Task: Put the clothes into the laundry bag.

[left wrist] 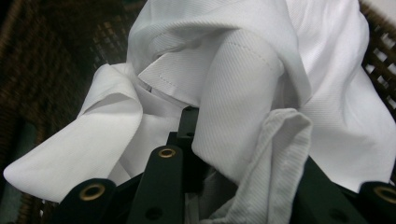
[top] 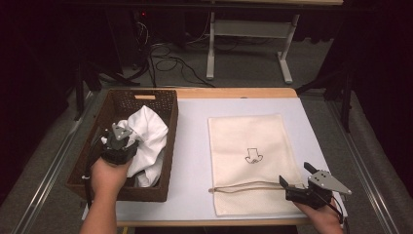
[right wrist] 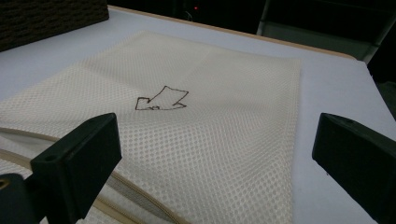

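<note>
- Left gripper (top: 127, 138), in the basket (top: 168, 146) at left: jaws clamped on white cloth (left wrist: 243, 107); cloth hides the jaw tips.
- Right gripper (right wrist: 215, 158), near right: jaws apart over mesh bag (right wrist: 210, 135), whose near edge is cut off.

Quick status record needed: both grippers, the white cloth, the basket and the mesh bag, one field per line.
left gripper: shut on white cloth, over the basket
right gripper: open, nothing between jaws, at bag's near right corner
wicker basket: table's left side, holds the cloth
mesh bag: flat on table, arrow drawn on it
zipper: along bag's near end
</note>
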{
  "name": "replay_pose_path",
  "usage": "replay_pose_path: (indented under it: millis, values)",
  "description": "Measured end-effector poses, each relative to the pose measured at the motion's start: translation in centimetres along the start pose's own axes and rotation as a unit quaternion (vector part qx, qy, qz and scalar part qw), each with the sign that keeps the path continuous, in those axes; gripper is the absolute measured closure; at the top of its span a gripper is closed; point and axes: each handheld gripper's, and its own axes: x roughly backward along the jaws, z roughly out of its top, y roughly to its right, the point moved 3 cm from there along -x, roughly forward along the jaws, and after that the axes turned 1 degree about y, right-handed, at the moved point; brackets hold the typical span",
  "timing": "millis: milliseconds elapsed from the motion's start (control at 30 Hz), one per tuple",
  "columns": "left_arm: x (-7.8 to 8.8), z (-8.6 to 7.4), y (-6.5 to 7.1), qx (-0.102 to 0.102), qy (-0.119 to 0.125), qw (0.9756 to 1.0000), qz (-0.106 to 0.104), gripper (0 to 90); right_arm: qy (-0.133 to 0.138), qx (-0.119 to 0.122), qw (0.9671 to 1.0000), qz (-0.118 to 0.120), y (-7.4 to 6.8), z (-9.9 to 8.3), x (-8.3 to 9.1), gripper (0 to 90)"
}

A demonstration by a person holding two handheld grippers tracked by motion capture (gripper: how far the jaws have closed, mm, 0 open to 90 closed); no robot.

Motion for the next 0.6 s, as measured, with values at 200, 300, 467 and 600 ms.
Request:
replay_pose_path:
  millis: [200, 300, 467, 600]
  values:
    - [1.7, 0.0, 0.0, 0.002, 0.089, 0.9958, 0.023, 72.8, 0.012, 0.01, 0.9999, -0.005, -0.2, 0.2, 0.3, 1.6]
    - [2.2, 0.0, 0.0, 0.0, 0.117, 0.9925, 0.035, 72.8, 0.015, 0.013, 0.9998, -0.007, -0.2, 0.2, 0.3, 1.6]
    - [3.3, -0.2, 0.0, 0.005, 0.172, 0.9839, 0.05, 72.7, 0.019, 0.013, 0.9996, -0.015, -0.2, 0.2, 0.5, 1.6]
    - [4.1, -0.5, 0.0, 0.008, 0.214, 0.9748, 0.061, 72.6, 0.024, 0.014, 0.9994, -0.019, -0.2, 0.3, 0.7, 1.6]
